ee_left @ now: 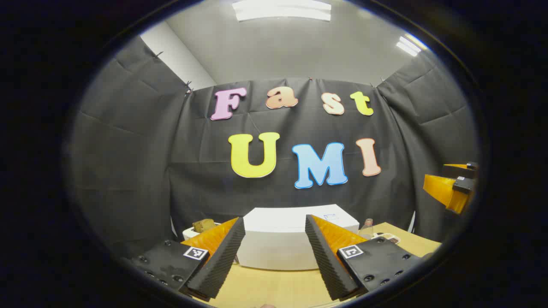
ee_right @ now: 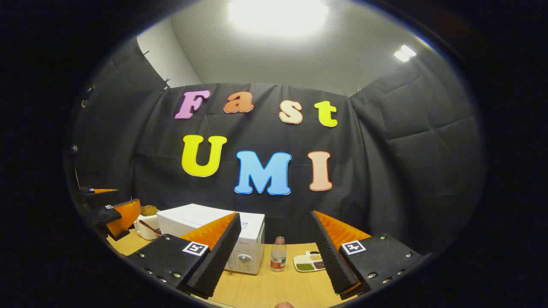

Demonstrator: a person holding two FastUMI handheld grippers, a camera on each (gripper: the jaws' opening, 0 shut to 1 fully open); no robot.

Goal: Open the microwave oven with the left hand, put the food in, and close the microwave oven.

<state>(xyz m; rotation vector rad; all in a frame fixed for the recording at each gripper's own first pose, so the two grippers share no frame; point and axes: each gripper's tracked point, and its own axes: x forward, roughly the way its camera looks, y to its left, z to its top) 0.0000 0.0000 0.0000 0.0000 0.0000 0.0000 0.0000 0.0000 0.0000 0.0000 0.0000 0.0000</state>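
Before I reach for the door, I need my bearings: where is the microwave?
In the right gripper view the microwave sits on the table, left of the small bottle and right of the white bowl of food.

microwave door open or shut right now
Shut. In the right gripper view the microwave shows its front panel flush with the body, no door swung out, and neither tool touches it.

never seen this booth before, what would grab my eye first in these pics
The white microwave oven stands shut at the middle of the wooden table, straight ahead of both grippers. The left gripper and the right gripper both hang open above the table's near edge, holding nothing. To the microwave's right stand a small bottle and a divided dish; to its left sits a white bowl with brown food.
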